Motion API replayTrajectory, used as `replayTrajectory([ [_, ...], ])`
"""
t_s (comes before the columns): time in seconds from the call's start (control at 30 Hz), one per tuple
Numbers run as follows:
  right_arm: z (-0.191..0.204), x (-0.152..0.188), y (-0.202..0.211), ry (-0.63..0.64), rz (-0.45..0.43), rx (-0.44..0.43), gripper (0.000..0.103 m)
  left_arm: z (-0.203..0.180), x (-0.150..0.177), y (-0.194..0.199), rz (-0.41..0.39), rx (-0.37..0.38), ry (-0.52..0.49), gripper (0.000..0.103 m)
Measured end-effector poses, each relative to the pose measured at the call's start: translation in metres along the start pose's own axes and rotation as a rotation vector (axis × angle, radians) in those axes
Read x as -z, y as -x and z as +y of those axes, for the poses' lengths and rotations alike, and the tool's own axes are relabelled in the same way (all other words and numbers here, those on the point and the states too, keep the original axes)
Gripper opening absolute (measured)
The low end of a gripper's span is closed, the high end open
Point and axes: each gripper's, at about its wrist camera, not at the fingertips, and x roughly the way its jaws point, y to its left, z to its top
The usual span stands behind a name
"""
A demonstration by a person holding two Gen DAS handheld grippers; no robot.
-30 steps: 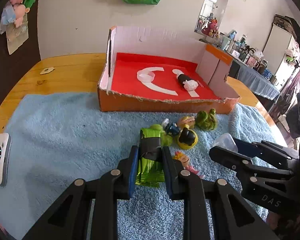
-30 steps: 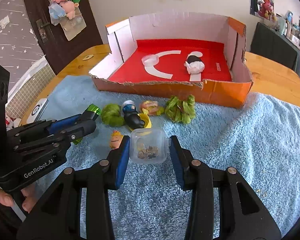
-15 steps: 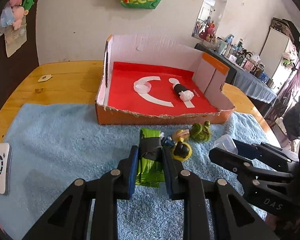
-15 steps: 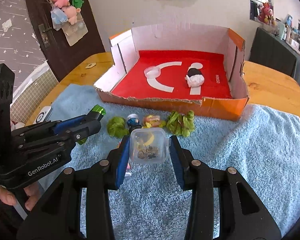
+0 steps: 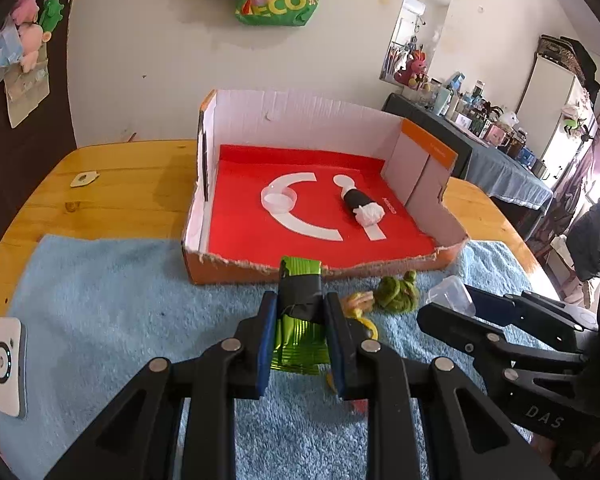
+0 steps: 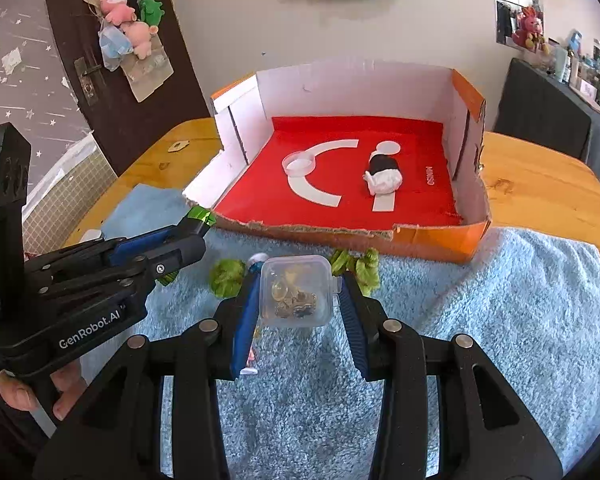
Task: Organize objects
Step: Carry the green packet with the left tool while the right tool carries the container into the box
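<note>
Both tongs clamped on small objects above the blue towel, in front of the open cardboard box.

The left tongs point(image 5: 300, 336) are closed nearly together on a shiny green foil packet wrapped with a black band point(image 5: 300, 312), which stands upright between the pads and clear of the fluffy blue towel point(image 5: 100, 312). The right tongs point(image 6: 298, 312) stand a little wider, pressed against the two sides of a small clear plastic box with a hinged lid point(image 6: 296, 292) holding tiny trinkets. Both tongs point forward and downward, side by side, toward the shallow orange cardboard box with a red floor point(image 6: 432, 240), in which a clear round lid point(image 6: 298, 164) and a black-and-white roll point(image 6: 384, 172) lie. A hand point(image 6: 24, 396) grips the left handle. Green plush toys point(image 6: 226, 276) lie on the towel over the wooden tabletop point(image 5: 132, 184).
</note>
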Motion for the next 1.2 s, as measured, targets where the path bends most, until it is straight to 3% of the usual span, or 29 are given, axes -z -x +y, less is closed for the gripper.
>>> replayTrajectory([
  [0.6,-0.011,-0.030,-0.005,-0.011,-0.022,0.013,0.038,-0.001,-0.034,-0.014,-0.013,0.017,-0.007,0.024],
  [1.2,-0.035,-0.062,-0.036,-0.021,0.012,0.034,0.038,0.005,-0.071,-0.045,0.007,0.025,-0.002,0.024],
])
